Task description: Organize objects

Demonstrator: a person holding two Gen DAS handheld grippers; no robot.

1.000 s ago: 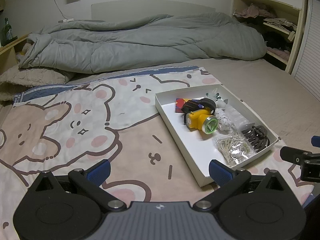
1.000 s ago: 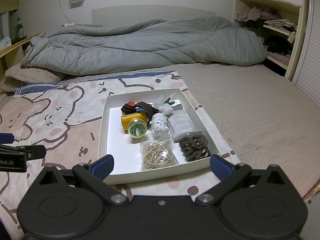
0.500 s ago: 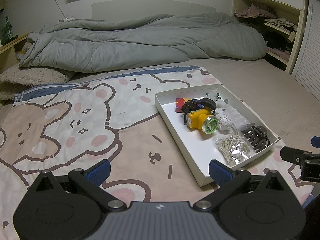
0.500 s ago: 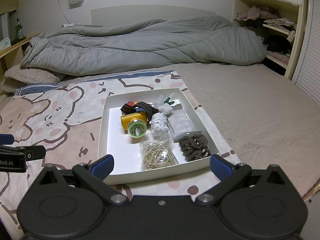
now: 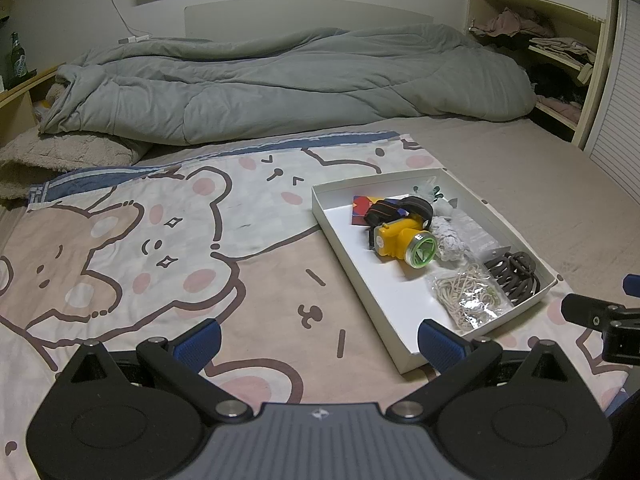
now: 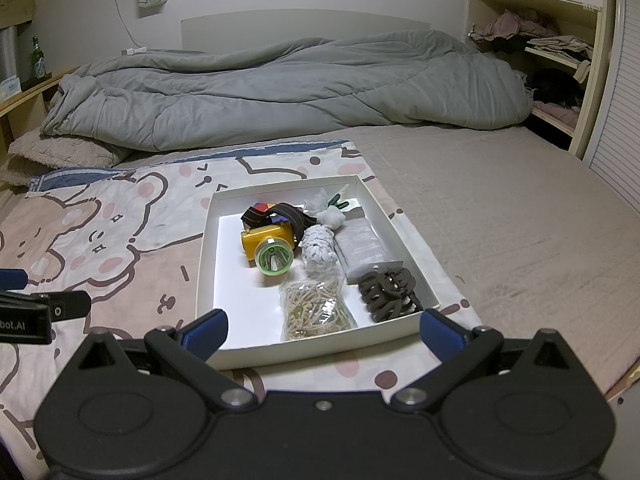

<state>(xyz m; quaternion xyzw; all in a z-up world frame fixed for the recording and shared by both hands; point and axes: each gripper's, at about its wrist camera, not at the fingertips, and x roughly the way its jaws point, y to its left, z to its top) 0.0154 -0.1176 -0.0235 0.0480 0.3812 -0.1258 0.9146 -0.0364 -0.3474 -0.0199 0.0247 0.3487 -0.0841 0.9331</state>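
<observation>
Nothing moved since earlier frame. Left tool and right tool hover low over the bed, jaws spread wide, empty. Right tool faces white cardboard tray.

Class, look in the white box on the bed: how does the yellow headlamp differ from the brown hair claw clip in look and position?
The yellow headlamp is bright yellow with a green-ringed lens and a dark strap; the brown hair claw clip is plain dark brown with curved teeth. The headlamp sits near the middle of the white box; the clip lies in its near right corner. Both rest loose inside the box, untouched by either gripper.
</observation>
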